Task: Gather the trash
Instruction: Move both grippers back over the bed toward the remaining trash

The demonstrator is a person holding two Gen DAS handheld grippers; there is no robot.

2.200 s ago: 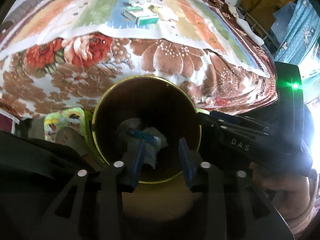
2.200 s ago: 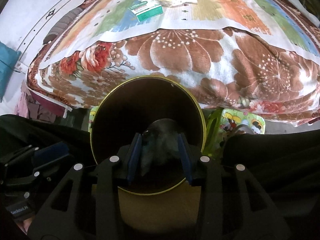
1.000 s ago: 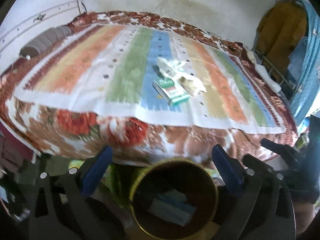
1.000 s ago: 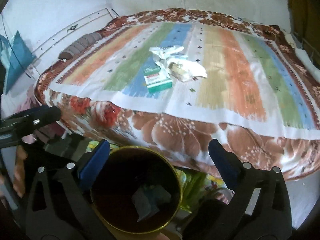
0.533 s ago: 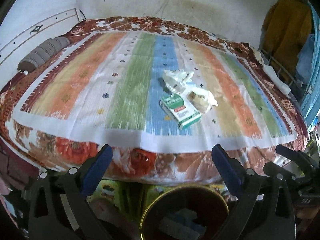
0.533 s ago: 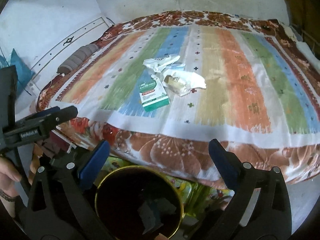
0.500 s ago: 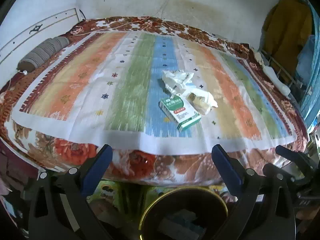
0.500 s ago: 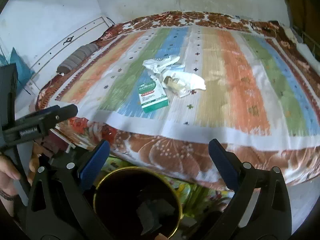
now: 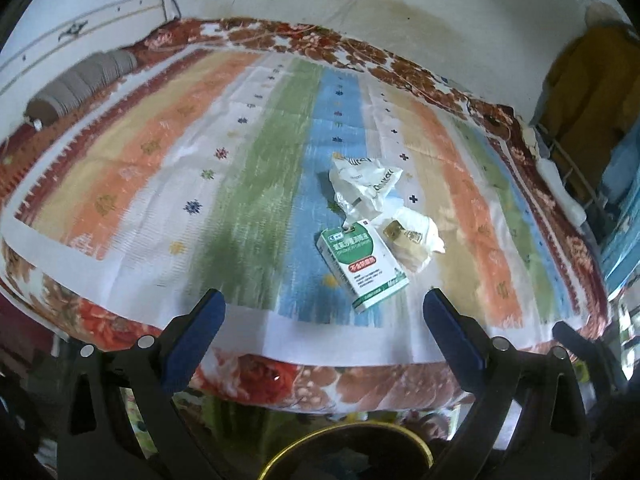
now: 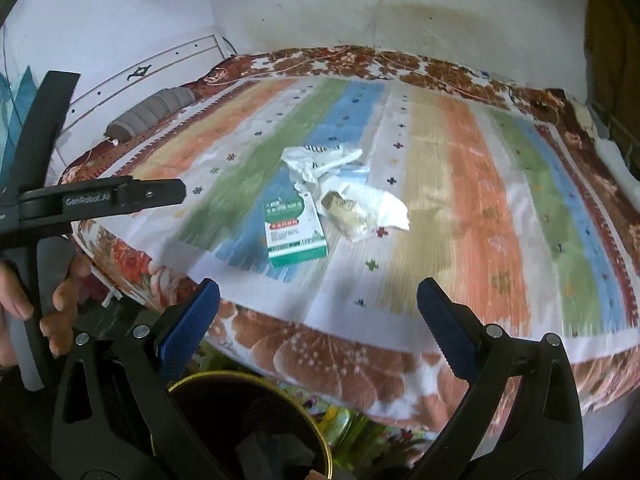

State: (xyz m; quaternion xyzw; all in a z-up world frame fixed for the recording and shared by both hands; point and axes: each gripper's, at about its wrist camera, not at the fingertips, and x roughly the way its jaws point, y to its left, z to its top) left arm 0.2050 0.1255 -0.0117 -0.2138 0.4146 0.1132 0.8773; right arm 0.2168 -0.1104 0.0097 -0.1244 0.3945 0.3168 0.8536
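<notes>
A green and white carton (image 9: 362, 266) (image 10: 293, 229) lies on the striped bedspread (image 9: 240, 184) (image 10: 460, 200). Beyond it are a crumpled white wrapper (image 9: 362, 186) (image 10: 318, 160) and a white bag holding something tan (image 9: 412, 240) (image 10: 360, 208). My left gripper (image 9: 324, 316) is open and empty over the bed's front edge. My right gripper (image 10: 318, 308) is open and empty, also short of the trash. A gold-rimmed dark bin (image 9: 348, 454) (image 10: 248, 428) stands below the bed edge with scraps inside.
The left gripper's black body and the hand holding it (image 10: 60, 216) show at the left of the right wrist view. A grey bolster (image 9: 80, 84) lies at the far left of the bed. Clothes (image 9: 592, 80) hang at the right. The wall runs behind the bed.
Both grippers released their trash into the bin, opened wide, then rose and moved forward toward the bed. The bin has slid to the bottom of both views.
</notes>
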